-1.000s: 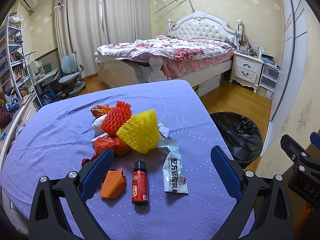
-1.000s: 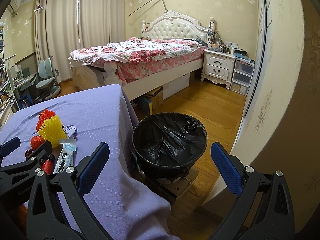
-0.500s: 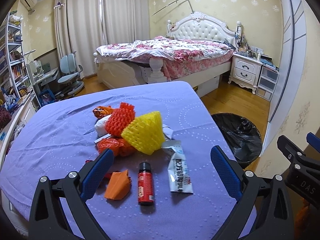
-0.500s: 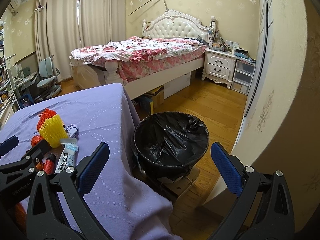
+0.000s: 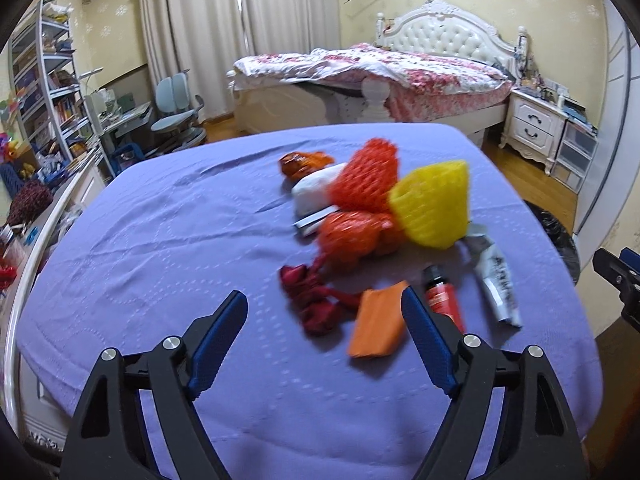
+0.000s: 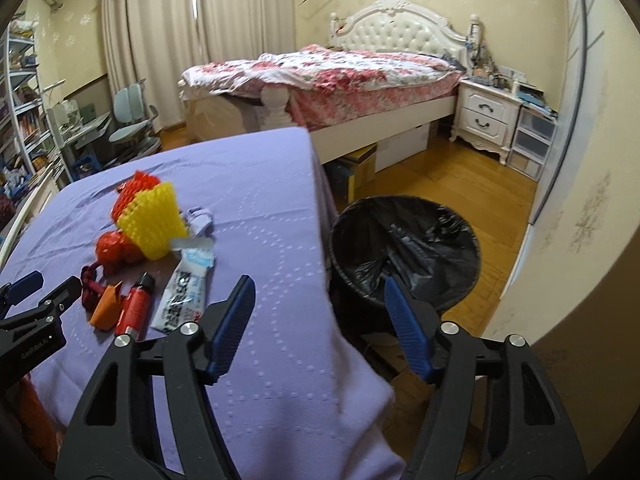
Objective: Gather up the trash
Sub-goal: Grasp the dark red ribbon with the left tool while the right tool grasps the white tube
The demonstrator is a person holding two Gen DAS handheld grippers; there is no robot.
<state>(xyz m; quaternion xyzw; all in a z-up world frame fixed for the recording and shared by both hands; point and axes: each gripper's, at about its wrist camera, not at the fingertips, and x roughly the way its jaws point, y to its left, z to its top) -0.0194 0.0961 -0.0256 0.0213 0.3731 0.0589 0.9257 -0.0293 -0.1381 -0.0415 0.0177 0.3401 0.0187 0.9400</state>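
A heap of trash lies on the purple table (image 5: 160, 240): a yellow foam net (image 5: 434, 208), an orange foam net (image 5: 368, 178), an orange bag (image 5: 354, 234), a dark red wrapper (image 5: 310, 296), a folded orange paper (image 5: 378, 324), a small red bottle (image 5: 442, 300) and a white sachet (image 5: 500, 280). My left gripper (image 5: 324, 316) hovers in front of the heap, its jaws closing with nothing pressed between them. My right gripper (image 6: 318, 306) hangs over the table's right edge, jaws closing on nothing. To its left I see the bottle (image 6: 136, 306) and sachet (image 6: 184, 292).
A bin lined with a black bag (image 6: 404, 248) stands on the wooden floor just right of the table. Beyond it are a bed (image 6: 328, 76) and a white nightstand (image 6: 486, 116). Shelves and a desk chair (image 5: 176, 116) fill the left side of the room.
Both grippers' jaws have narrowed. The left gripper has swung left and come closer to the heap. The right gripper has turned left, bringing more of the table into view.
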